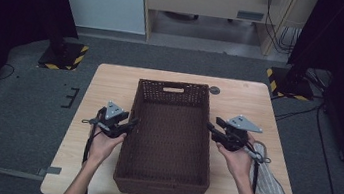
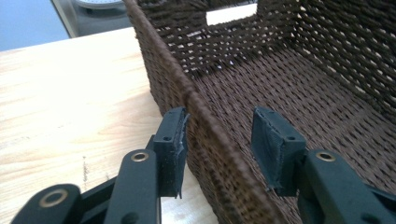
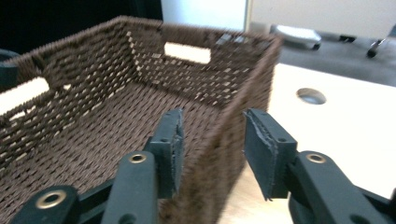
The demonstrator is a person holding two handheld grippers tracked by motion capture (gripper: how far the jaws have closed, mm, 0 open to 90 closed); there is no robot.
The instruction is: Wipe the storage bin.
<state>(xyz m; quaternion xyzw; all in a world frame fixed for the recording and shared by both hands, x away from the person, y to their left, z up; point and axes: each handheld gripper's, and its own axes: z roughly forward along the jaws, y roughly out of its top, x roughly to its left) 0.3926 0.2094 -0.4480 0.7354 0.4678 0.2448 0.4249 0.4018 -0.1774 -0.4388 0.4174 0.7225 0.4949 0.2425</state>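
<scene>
Astride basket (image 1: 168,142) walls, hand-held grippers (image 1: 132,123) half-open

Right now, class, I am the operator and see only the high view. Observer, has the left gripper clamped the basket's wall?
Observer: No. The left gripper straddles the left wall of the basket. Its outer pad touches the weave, and its inner pad stands apart.
Operator: And the right gripper?
Observer: The right gripper has the right wall between its jaws too, with a gap showing at its inside pad.
</scene>
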